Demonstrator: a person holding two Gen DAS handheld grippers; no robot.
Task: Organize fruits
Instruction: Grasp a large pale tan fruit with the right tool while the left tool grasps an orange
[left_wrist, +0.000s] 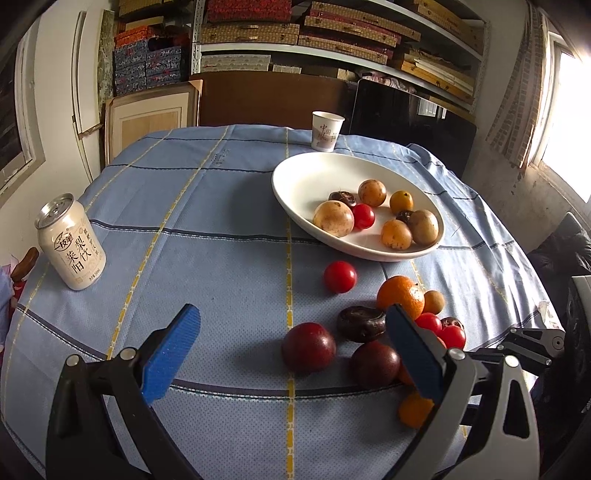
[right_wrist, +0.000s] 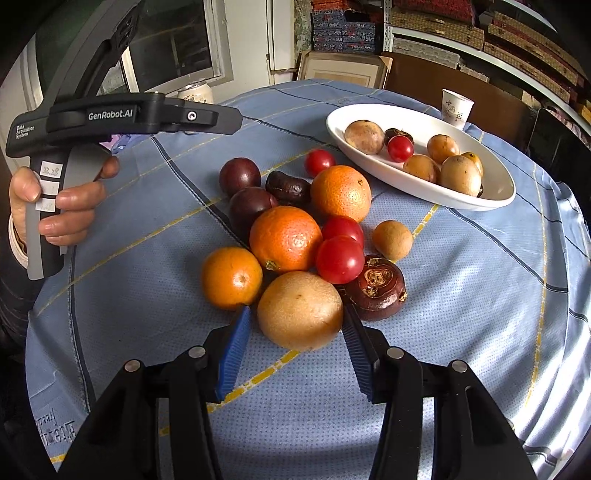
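My right gripper (right_wrist: 295, 325) straddles the big tan round fruit (right_wrist: 300, 310) on the blue tablecloth (right_wrist: 461, 295); whether the pads actually press it I can't tell. Left gripper (left_wrist: 291, 332) hangs wide open above the cloth, nothing between its pads. Loose fruit pile sits just below the white oval dish (right_wrist: 495, 195), which already holds several fruits.
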